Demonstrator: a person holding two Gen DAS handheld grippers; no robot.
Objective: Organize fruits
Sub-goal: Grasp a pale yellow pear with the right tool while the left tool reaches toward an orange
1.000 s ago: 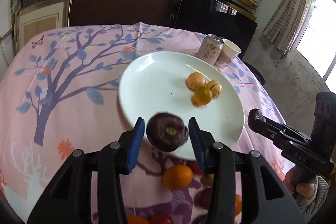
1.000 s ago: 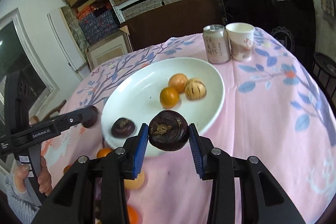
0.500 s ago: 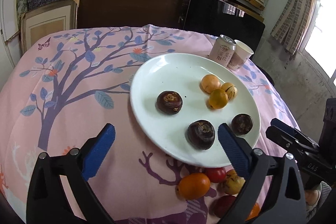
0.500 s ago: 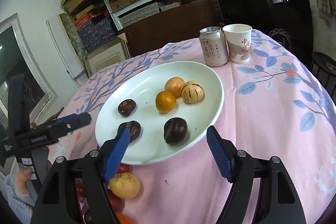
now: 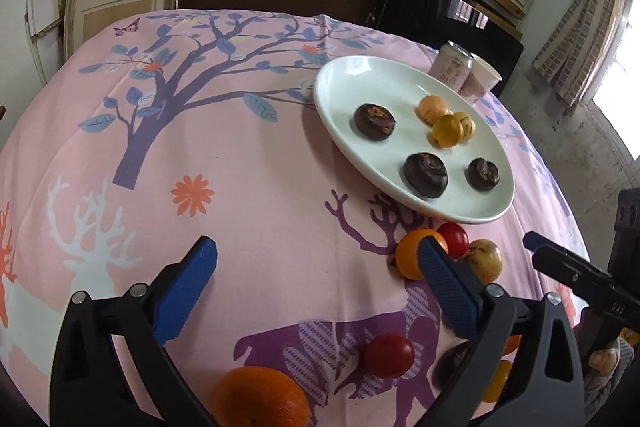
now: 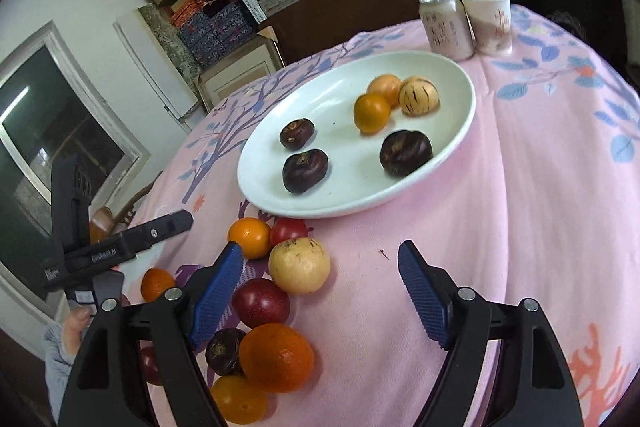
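A white plate (image 6: 460,131) is seen on a pink tablecloth (image 5: 240,187), with six fruits resting on it: three dark round fruits, two orange ones and a striped pale one (image 6: 419,95), the last three touching each other at the far side. A can (image 6: 446,27) and a paper cup (image 6: 490,21) stand just beyond the plate.

Both grippers are held empty, with jaws spread wide. The left gripper (image 5: 316,283) is seen above bare cloth, and the right gripper (image 6: 320,287) above a heap of loose fruit just in front of the plate.

The step in hand is judged to be the return for more fruit between two placements. About half the fruit appears to be sorted. In the heap are seen a pale yellow fruit (image 6: 299,265), a dark red one (image 6: 261,302), a large orange (image 6: 276,357), a small dark fruit (image 6: 224,351) and several others, packed tightly together.

For the next move, one fruit must be singled out and the jaws lowered on either side of it; the pale yellow fruit lies nearest the right gripper's opening. Since round fruit rolls, neighbours could be nudged away.

One second earlier, each gripper was closed on a dark fruit above the plate. Half a second ago both fruits had been released onto the plate, and since then both grippers have been drawn back toward the heap.
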